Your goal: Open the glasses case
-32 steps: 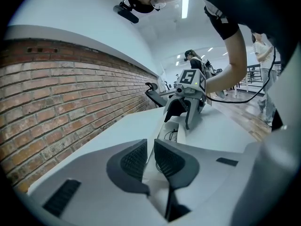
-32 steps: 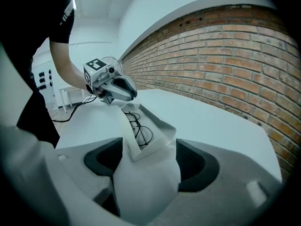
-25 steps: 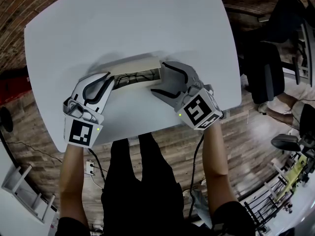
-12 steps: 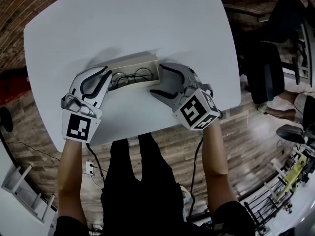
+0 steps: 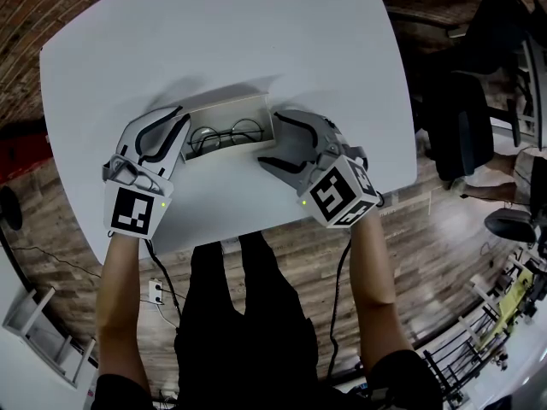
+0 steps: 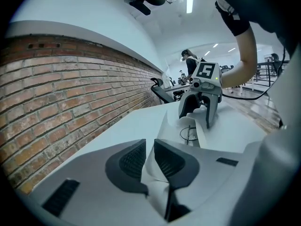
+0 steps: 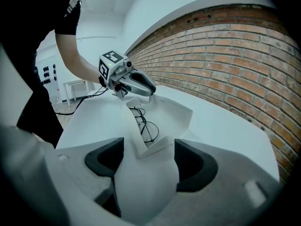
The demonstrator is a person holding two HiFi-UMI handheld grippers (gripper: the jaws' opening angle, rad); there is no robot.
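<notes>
A white glasses case [image 5: 229, 109] lies open on the white table [image 5: 214, 32], with black round-rimmed glasses [image 5: 226, 134] lying inside it. My left gripper [image 5: 181, 135] is shut on the thin flap at the case's left end [image 6: 155, 178]. My right gripper [image 5: 272, 139] straddles the case's right end, and its two pads press on the case body [image 7: 146, 173]. In the left gripper view the glasses [image 6: 189, 133] show beyond the jaws, with the right gripper [image 6: 200, 114] behind them. The right gripper view shows the glasses [image 7: 143, 124] and the left gripper [image 7: 134, 86] at the far end.
The case sits near the table's front edge [image 5: 248, 225], close to the person's legs. A dark office chair [image 5: 466, 118] stands on the wooden floor to the right. A brick surface [image 6: 56, 102] runs along the far side of the table.
The case's lid has swung back and the glasses now lie fully in sight. My left gripper has shifted left with the flap in it. The right gripper has stayed at the case's right end.
</notes>
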